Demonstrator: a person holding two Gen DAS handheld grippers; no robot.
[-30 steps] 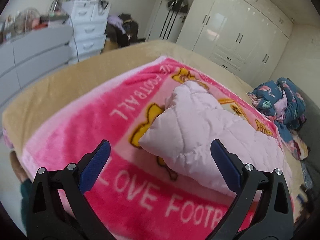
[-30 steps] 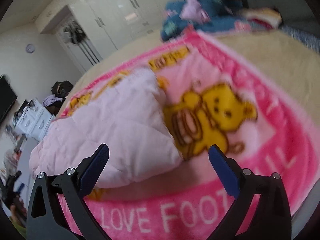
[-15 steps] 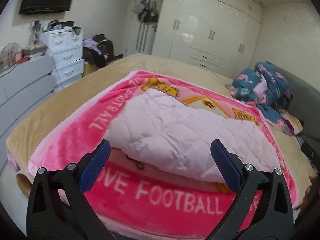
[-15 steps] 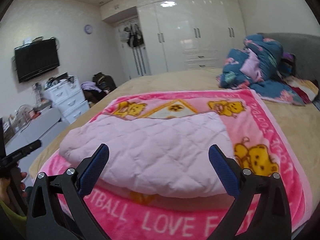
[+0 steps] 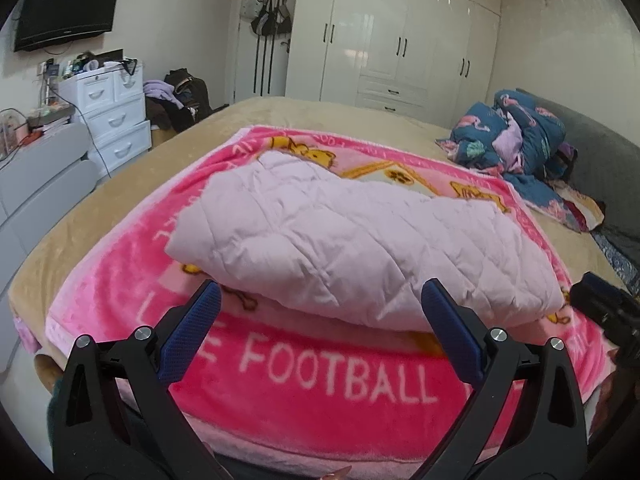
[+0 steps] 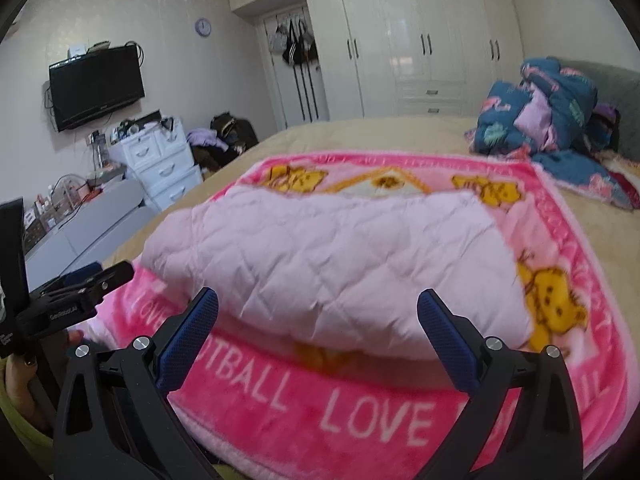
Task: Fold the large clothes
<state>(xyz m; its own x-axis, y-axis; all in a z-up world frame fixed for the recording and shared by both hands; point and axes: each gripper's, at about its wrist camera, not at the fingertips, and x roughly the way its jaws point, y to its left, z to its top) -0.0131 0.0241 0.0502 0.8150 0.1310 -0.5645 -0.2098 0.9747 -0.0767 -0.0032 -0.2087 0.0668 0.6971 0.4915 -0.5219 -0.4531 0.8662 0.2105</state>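
A pale pink quilted garment (image 5: pixel 352 240) lies folded in a thick bundle on a bright pink blanket (image 5: pixel 340 376) with yellow bears and white lettering. It also shows in the right wrist view (image 6: pixel 332 268) on the same blanket (image 6: pixel 376 412). My left gripper (image 5: pixel 320 336) is open and empty, held back from the bed's near edge, apart from the garment. My right gripper (image 6: pixel 318 336) is open and empty, also in front of the bundle. The left gripper shows at the left edge of the right wrist view (image 6: pixel 76 284).
The blanket lies on a tan bed (image 5: pixel 120 200). A heap of blue patterned bedding (image 5: pixel 516 140) sits at the far right by a grey headboard. White drawers (image 5: pixel 116 120) and a grey cabinet stand left. White wardrobes (image 6: pixel 420 40) line the far wall.
Both grippers have pulled back and levelled out, from close over the garment to in front of the bed's near edge. The garment lies still; both stay open.
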